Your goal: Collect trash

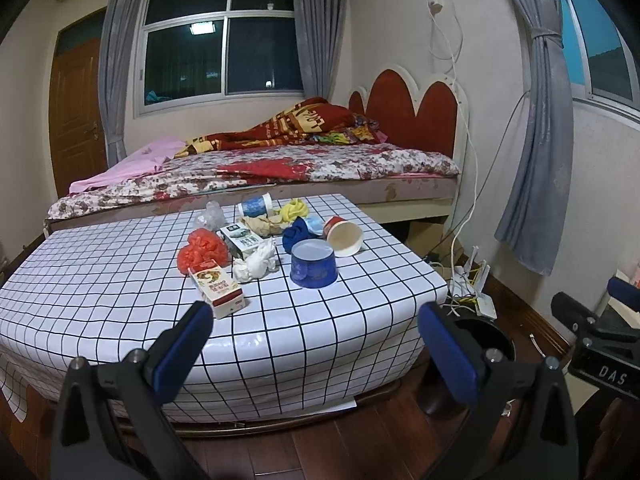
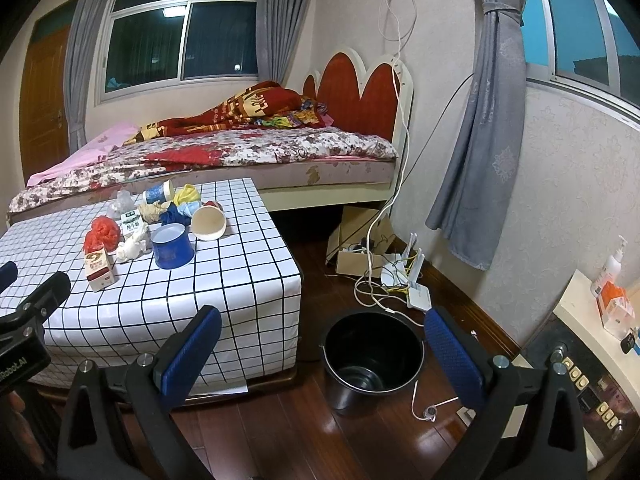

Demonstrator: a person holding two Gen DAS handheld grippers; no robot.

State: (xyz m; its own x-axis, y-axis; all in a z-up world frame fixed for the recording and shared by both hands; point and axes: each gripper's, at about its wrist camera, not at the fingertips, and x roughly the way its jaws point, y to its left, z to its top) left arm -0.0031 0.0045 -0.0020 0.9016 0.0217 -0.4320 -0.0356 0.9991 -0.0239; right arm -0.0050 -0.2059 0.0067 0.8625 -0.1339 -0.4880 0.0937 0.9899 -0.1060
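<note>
**Both tools open, trash untouched**

Currently left tool [image 1: 316, 344] hovers off the worktop's [image 1: 120, 280] near edge, jaws wide, empty. Right tool [image 2: 324, 356] likewise spread, above the floor. Trash pile [image 1: 264, 240] sits mid-worktop; bare cloth all around it. Only the right view shows the whole black bucket [image 2: 372, 360] on the floor beside the worktop.

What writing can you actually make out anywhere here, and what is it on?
"DAS": on the black body of the right tongs, seen from the left wrist view.
"Robot.AI", start cut off: on the left tongs, seen from the right wrist view.
Print on the red-and-white carton, green-and-white carton and pump bottle: too small to read.
</note>
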